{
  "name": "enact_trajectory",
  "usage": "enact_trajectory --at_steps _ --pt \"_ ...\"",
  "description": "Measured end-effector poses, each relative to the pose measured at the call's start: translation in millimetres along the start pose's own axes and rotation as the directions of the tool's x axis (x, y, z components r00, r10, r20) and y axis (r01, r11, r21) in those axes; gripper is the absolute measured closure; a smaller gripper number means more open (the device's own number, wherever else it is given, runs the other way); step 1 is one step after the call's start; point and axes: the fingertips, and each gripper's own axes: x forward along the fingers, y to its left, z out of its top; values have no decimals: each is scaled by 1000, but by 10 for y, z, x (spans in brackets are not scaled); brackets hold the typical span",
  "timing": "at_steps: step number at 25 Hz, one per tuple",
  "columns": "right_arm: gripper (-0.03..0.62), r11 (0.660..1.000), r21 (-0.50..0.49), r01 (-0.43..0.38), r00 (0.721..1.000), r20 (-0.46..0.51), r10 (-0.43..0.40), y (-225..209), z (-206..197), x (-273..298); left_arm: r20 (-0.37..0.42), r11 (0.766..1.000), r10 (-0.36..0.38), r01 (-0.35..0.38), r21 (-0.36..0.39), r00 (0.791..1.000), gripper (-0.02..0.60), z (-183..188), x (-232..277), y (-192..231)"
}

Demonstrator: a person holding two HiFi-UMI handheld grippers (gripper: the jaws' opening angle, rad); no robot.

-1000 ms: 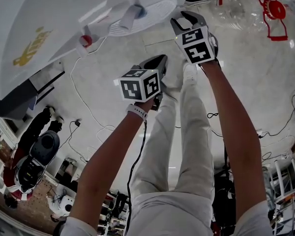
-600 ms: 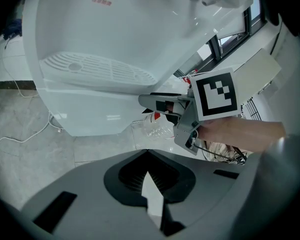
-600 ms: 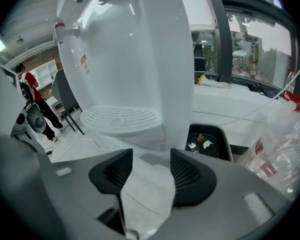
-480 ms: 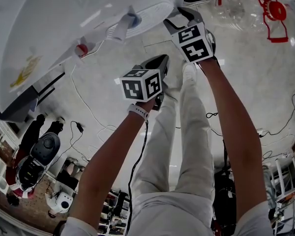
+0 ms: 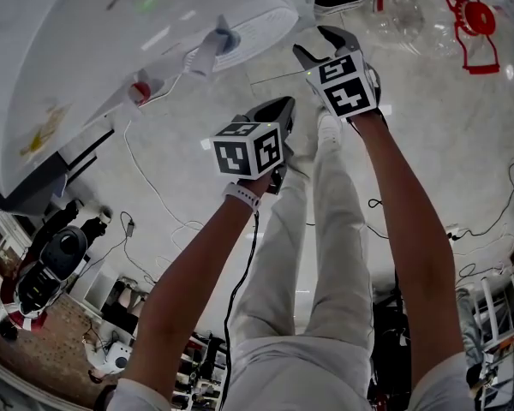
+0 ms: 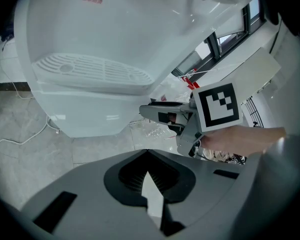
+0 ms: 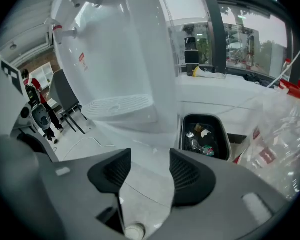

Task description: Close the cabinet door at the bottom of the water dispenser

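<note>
While right tool [image 7: 150,159] just parted wide, empty, left tool [image 6: 147,153] closed, pale trousers [image 5: 325,255] only in head view.

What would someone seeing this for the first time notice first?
The big white water dispenser fills the upper left of the head view. Mid-frame, two outstretched arms hold grippers, each bearing a black-and-white marker cube: the left gripper is shut, while the right gripper, higher and to its right, has fingers that have just been opening with nothing between them. A clear bag with red print lies at top right.
</note>
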Motion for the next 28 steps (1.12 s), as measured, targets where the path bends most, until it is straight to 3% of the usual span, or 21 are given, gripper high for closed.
enact_trajectory --at_steps 5,28 --pt "342 999 3 -35 999 -5 35 81 26 74 -4 1000 8 -8 -10 1000 575 -63 -3 41" --pt "342 998 -57 -24 1000 -19 23 0 84 77 5 1000 13 -13 -15 1000 575 28 -21 86"
